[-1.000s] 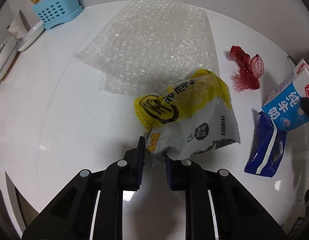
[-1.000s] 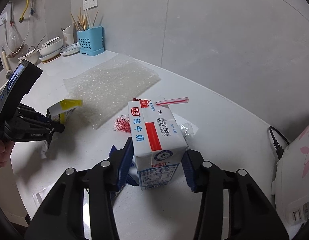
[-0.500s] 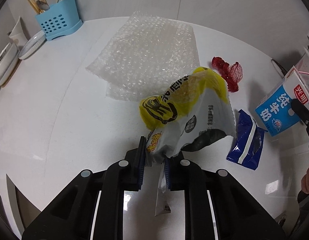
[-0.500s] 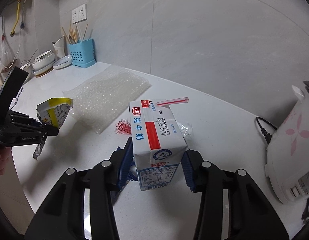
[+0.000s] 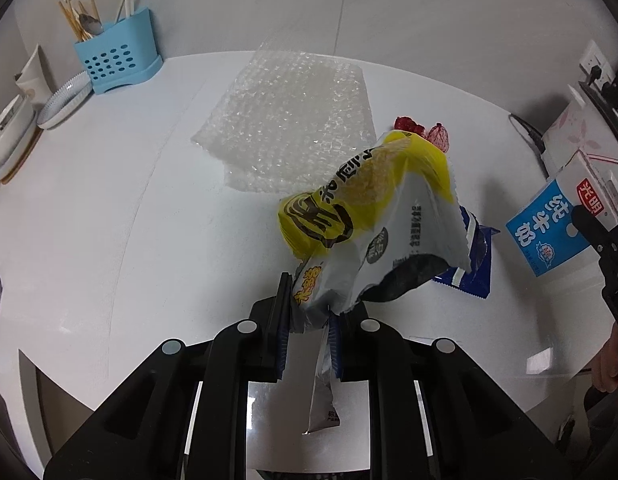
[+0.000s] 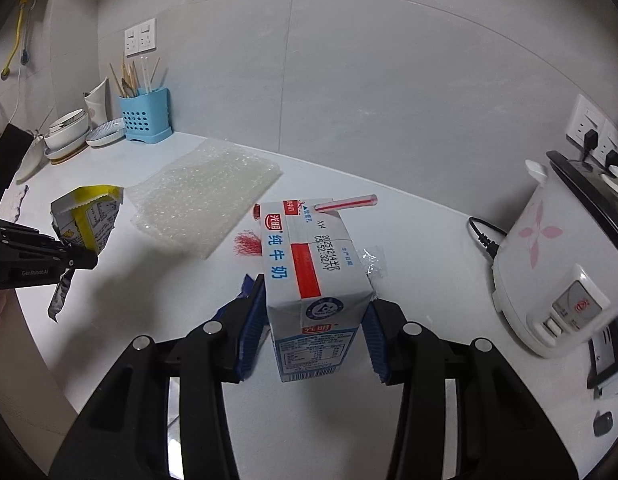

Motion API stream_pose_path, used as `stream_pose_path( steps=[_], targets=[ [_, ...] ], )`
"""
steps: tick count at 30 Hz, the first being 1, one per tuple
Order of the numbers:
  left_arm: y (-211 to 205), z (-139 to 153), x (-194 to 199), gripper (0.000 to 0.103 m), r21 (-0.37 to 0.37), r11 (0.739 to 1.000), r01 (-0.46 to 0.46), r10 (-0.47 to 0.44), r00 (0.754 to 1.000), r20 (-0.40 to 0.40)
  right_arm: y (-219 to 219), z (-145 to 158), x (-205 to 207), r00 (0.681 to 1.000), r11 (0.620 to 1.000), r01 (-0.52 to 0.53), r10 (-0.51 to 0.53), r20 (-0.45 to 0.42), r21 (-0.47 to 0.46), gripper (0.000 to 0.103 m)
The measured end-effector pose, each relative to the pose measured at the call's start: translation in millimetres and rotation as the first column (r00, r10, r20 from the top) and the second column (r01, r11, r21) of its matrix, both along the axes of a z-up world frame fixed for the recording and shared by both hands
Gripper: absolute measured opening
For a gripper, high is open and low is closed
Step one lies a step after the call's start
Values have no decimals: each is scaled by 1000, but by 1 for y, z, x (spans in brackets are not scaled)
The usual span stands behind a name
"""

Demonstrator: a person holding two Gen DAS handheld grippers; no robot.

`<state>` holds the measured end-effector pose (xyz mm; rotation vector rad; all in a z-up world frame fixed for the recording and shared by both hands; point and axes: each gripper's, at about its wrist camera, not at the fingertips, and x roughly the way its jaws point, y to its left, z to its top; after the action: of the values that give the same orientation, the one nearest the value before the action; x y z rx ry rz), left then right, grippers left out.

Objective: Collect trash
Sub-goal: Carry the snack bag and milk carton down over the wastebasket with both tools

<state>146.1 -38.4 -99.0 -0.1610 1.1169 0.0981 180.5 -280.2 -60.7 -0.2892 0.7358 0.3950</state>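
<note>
Left wrist view, change: the yellow-and-silver snack bag [image 5: 369, 224] now hangs higher off the white surface [image 5: 109, 208] than a second ago, with more of the back wall showing, so the lift is well under way.
Left hand-held gripper [image 5: 309, 320]: lower centre of the frame, clenched on the bag's crumpled lower corner; a torn strip of wrapper dangles below the jaws.
Left behind on the surface: bubble wrap sheet [image 5: 293, 128] at upper centre, red mesh net [image 5: 429, 132] peeking over the bag's top, blue wrapper [image 5: 469, 264] flat at centre right, partly hidden by the bag.
Right wrist view, change: the milk carton [image 6: 309, 272] has risen too, and the rice cooker [image 6: 557, 264] at the right edge has come into view.
Right hand-held gripper [image 6: 313, 328]: lower centre, both pads pressed against the carton's sides, grasping it upright with its striped straw [image 6: 345, 203] poking out at the top.
Pose: both grippers are held level and raised above the surface, well apart, pointing towards the wall.
Judgement: two pieces are collected and ready to carry to a bin, which is not in view; three or so pieces remain.
</note>
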Motion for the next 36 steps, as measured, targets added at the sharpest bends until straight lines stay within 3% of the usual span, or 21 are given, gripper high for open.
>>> stream_pose_path(
  steps=[23, 36],
  targets=[
    [33, 19, -129, 15, -25, 992, 125, -124, 991, 60, 69, 21, -169, 999, 996, 48, -49, 15, 75, 42],
    [44, -11, -202, 15, -26, 983, 182, -182, 983, 4, 84, 6, -246, 998, 997, 49, -47, -31, 68, 42]
  ],
)
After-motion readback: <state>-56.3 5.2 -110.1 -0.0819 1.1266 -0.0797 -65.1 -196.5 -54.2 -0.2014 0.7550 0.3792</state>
